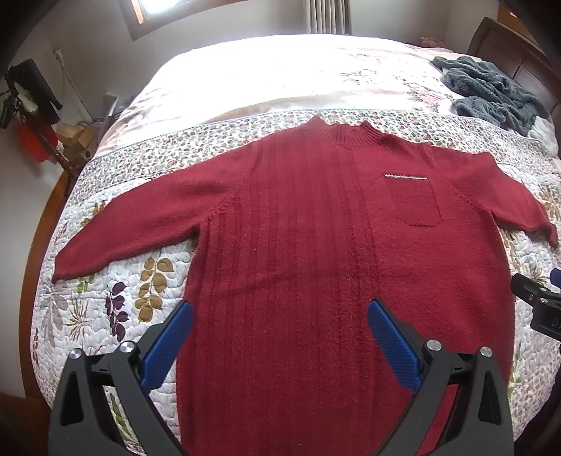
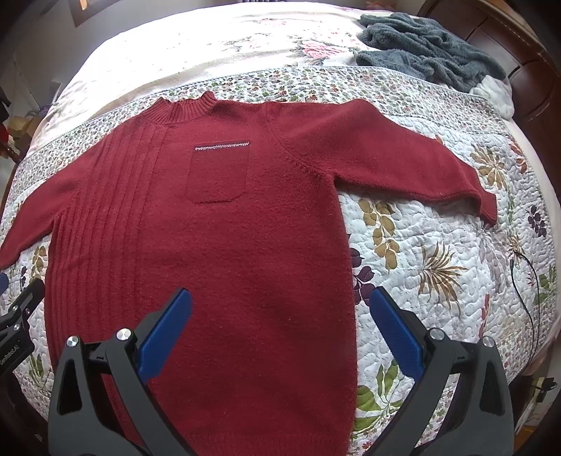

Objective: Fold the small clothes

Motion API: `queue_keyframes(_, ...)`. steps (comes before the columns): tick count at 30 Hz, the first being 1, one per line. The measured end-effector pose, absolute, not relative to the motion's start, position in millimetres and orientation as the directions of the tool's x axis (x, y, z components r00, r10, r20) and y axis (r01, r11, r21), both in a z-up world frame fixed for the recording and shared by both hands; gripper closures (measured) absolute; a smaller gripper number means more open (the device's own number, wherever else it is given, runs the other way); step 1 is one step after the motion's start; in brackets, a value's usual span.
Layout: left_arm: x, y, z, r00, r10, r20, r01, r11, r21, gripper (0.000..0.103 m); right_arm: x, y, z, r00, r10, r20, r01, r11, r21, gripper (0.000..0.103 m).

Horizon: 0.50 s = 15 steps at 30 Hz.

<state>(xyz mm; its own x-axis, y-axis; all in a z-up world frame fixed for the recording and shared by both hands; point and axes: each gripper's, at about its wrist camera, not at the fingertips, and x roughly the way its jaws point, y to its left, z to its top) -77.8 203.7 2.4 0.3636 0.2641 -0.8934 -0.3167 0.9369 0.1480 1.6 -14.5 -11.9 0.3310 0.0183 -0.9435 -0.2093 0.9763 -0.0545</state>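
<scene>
Bed (image 1: pixel 245 77) filling both views, covered by a floral quilt (image 2: pixel 438 252) with a pale flowered sheet beyond it. Spread flat across the quilt, front up: a dark red knit sweater (image 1: pixel 298 228), collar away from the cameras, hem nearest, both sleeves out to the sides. Ribbed panel down one half, chest pocket (image 2: pixel 214 175) with a glittering trim on the other. Crumpled grey fleece garment (image 2: pixel 427 49) well apart, near the dark wooden headboard.

Left claw (image 1: pixel 280 336) spread wide, empty, hovering over the lower ribbed half. Right claw (image 2: pixel 280 333) likewise wide apart and empty, above the lower hem side near the sweater's edge.

Nothing folded yet, by the look of it. Likely first: a sleeve brought inward across the chest. Best done by pinching the cuff (image 2: pixel 489 207) and the shoulder seam together, lifting low, laying the sleeve straight without dragging the body. Thick fuzzy knit: probably forgiving, yet prone to bunching on the quilt.

Room edges: window (image 1: pixel 147 10) at top, clutter by the wall, black cable (image 2: pixel 526 280) on the quilt.
</scene>
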Motion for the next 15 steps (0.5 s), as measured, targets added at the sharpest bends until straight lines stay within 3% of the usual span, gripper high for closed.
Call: queue_keyframes(15,-77.3,207.5,0.8,0.362,0.262,-0.894,-0.324,0.935,0.143,0.004,5.1,-14.6,-13.8,0.323,0.022,-0.946,-0.206,0.977,-0.047,0.003)
